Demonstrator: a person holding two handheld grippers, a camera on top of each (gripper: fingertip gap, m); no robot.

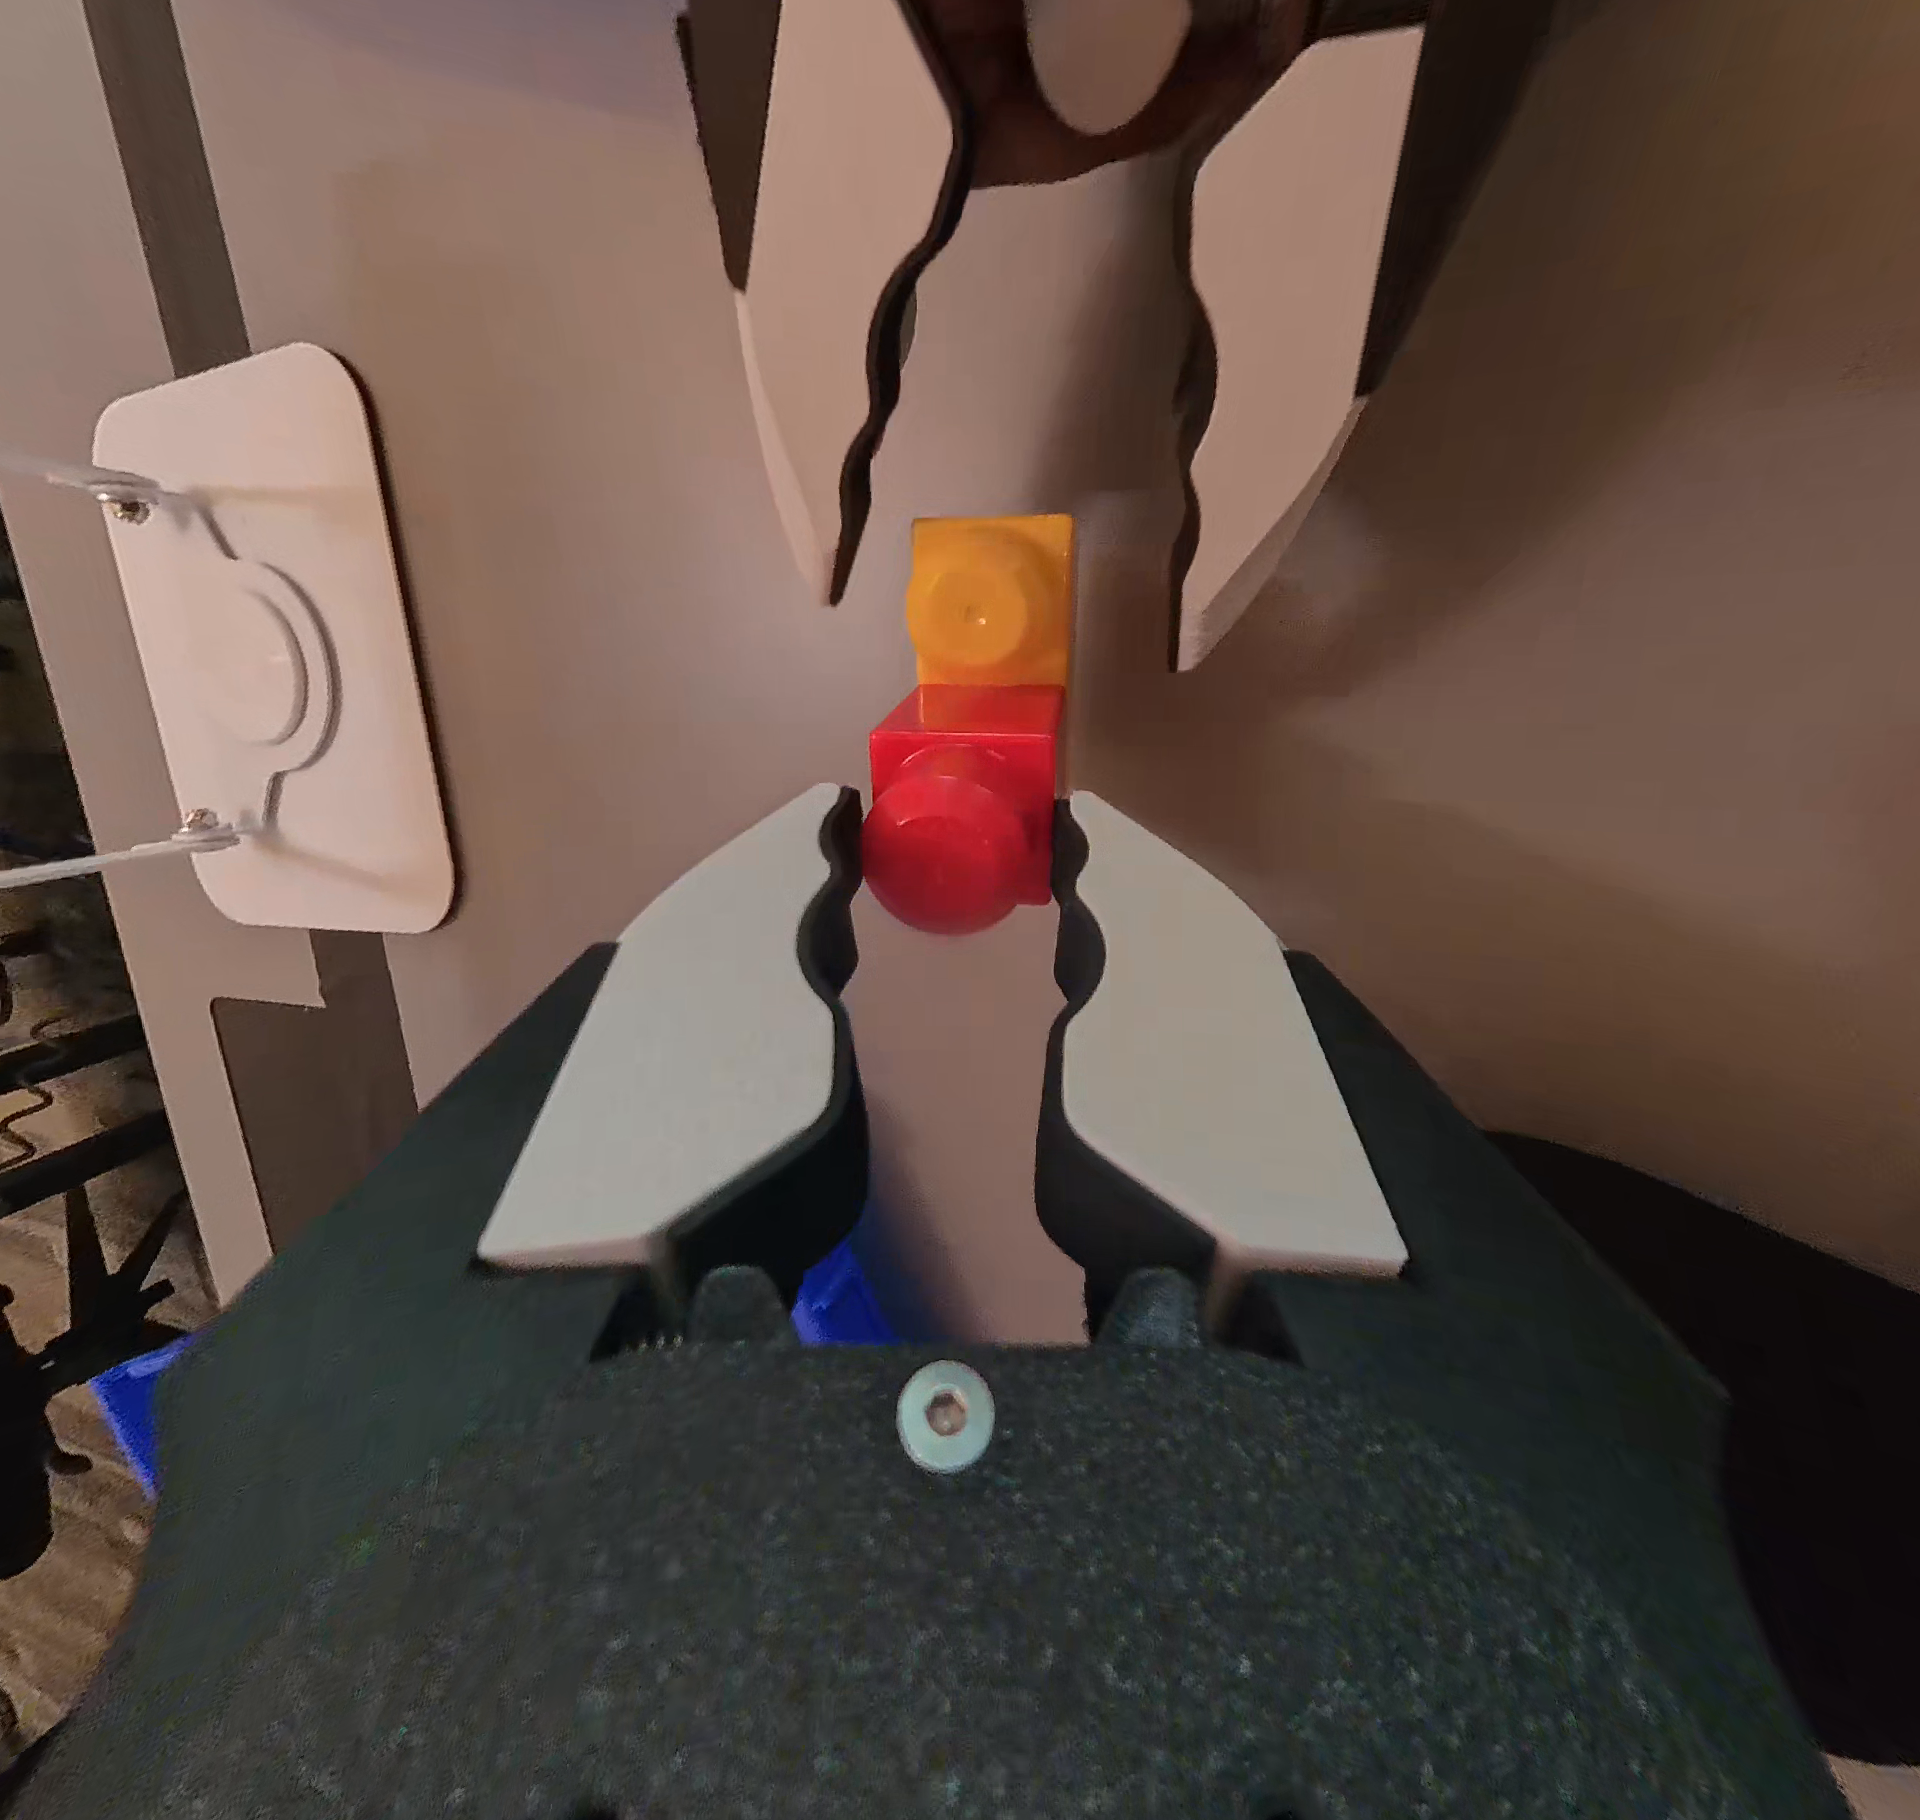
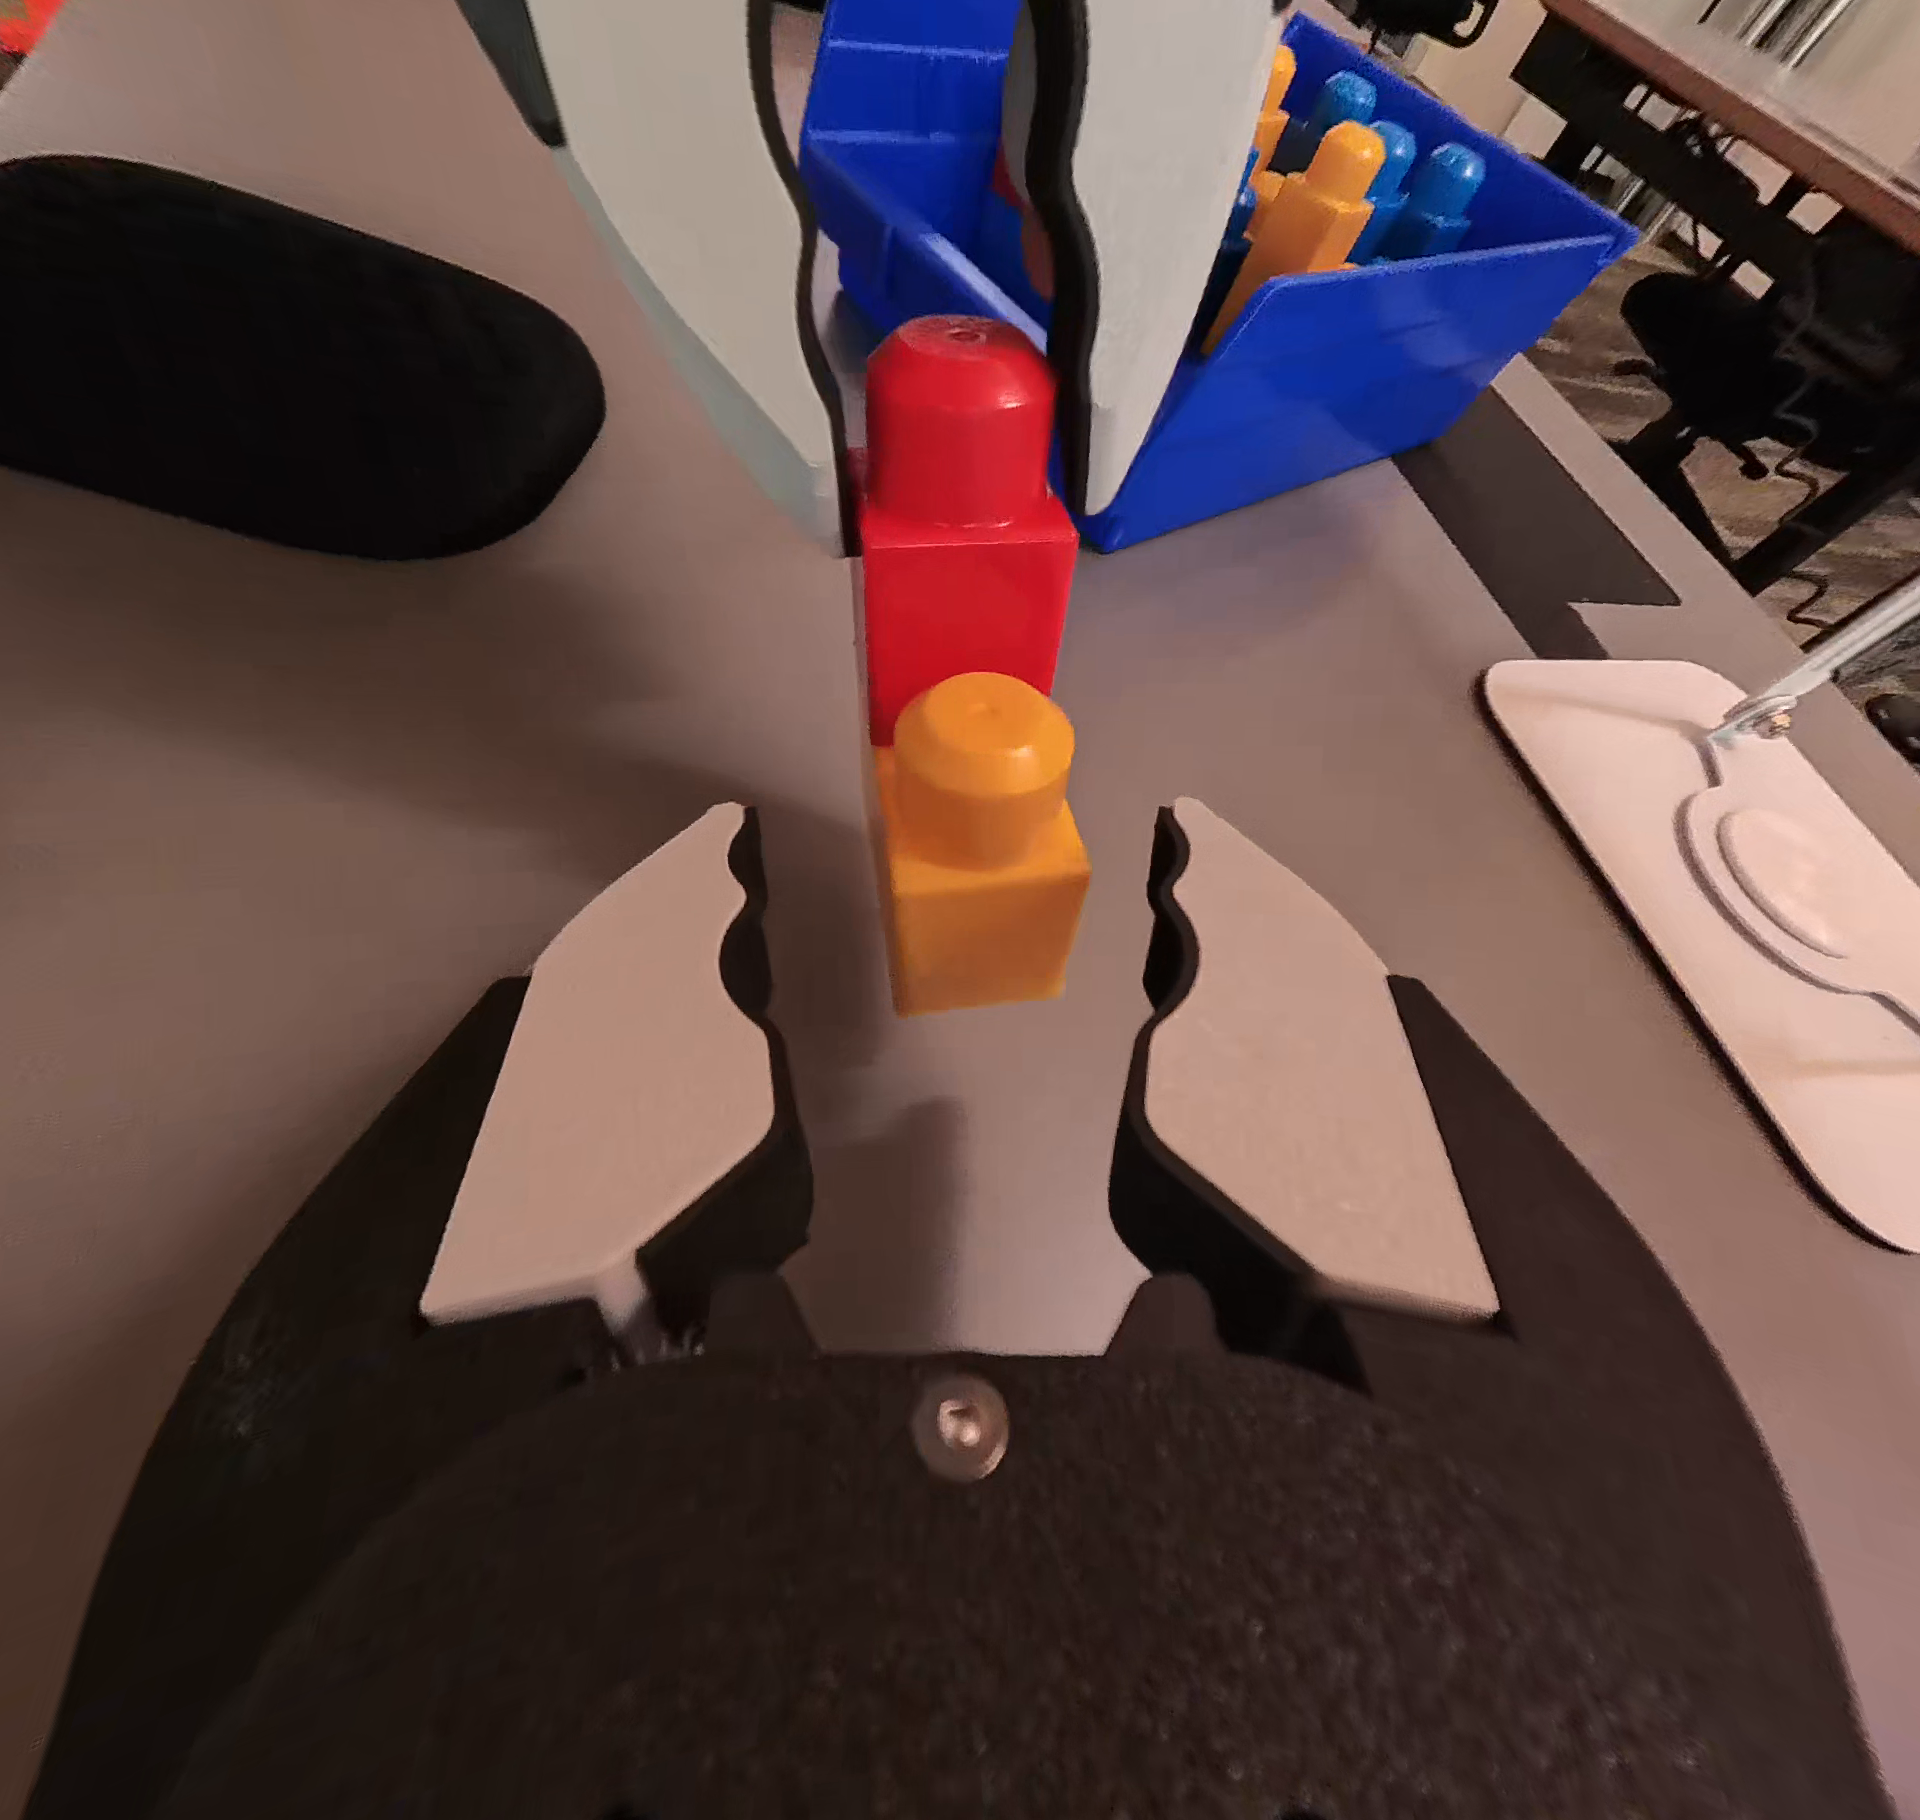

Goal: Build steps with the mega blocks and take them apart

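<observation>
Right now, in the left wrist view, my left gripper pinches the red block at its stud end, with both wavy pads touching its sides. Just beyond it sits the orange block, one step lower and touching the red one. The right gripper comes in from the far side, fingers spread either side of the orange block without touching it. These blocks look like light, hollow, stiff plastic with glossy faces, so I judge them slippery; I would grip the flat side walls of the body, not the rounded stud.

In the right wrist view, my right gripper is spread wide and level with the orange block, which stands between the fingertips on the grey table. The red block stands behind it, held from above by the left gripper. A blue bin of spare blocks sits far right.
</observation>
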